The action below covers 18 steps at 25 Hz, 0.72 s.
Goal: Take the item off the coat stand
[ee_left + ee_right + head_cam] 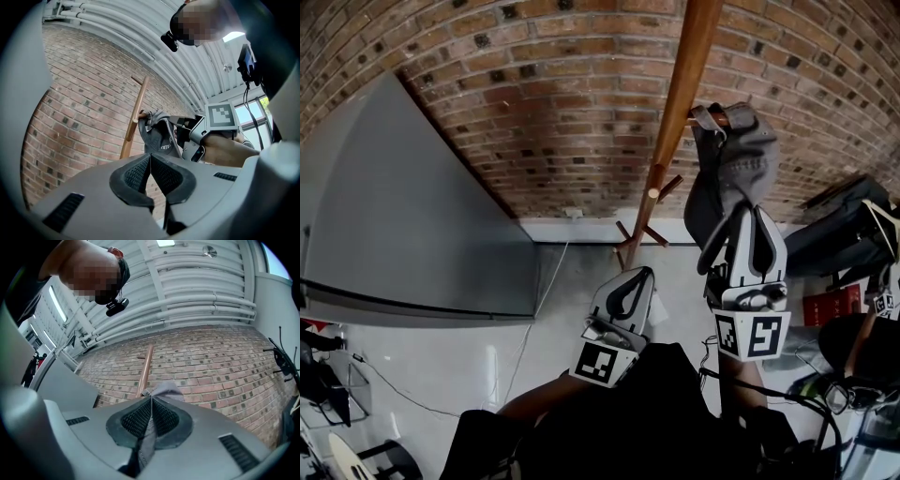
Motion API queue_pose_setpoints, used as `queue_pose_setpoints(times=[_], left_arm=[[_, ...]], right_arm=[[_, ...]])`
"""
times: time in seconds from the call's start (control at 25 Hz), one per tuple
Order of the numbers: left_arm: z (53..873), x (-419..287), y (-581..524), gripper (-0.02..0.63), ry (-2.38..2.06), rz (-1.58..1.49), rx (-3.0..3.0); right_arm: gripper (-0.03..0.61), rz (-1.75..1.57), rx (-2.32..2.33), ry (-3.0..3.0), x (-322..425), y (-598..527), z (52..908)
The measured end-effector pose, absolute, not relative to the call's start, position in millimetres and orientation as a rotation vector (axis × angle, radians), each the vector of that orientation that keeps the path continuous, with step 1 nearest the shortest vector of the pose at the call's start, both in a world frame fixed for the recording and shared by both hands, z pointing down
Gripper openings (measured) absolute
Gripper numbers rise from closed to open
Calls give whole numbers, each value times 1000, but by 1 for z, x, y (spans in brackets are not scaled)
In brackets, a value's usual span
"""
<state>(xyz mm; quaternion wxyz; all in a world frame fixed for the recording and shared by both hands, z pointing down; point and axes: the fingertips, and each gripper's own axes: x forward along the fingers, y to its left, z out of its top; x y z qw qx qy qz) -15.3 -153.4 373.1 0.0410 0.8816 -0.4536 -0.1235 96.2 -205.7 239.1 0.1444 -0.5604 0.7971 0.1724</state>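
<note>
Our right claw (748, 210) is clamped tight on the grey cap (736, 159), raised and tilted up toward the coat stand (680, 103). Our left claw (645, 274) sits lower beside it, pinched shut on nothing. The cap hangs from a peg (722, 119) on the stand's pole. Only the right gripper view shows cloth caught between its jaws, while the left gripper view shows the cap's strap over the peg.

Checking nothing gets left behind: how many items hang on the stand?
1: a grey cap on the stand, upper peg, gripped by the right tool. Lower pegs look bare; the top is out of view.
</note>
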Motion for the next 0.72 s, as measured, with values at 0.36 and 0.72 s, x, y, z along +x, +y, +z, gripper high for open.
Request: queue_pose_setpoints(times=[0.36,0.72], left_arm=[[373,-15,-153,18,-1388,-387,2698],[380,-15,-153,18,-1377,-381,2679]], right_arm=[[21,481,-1604,2326,92,-208,245],[21,315,-1592,2358,93,-228,274]])
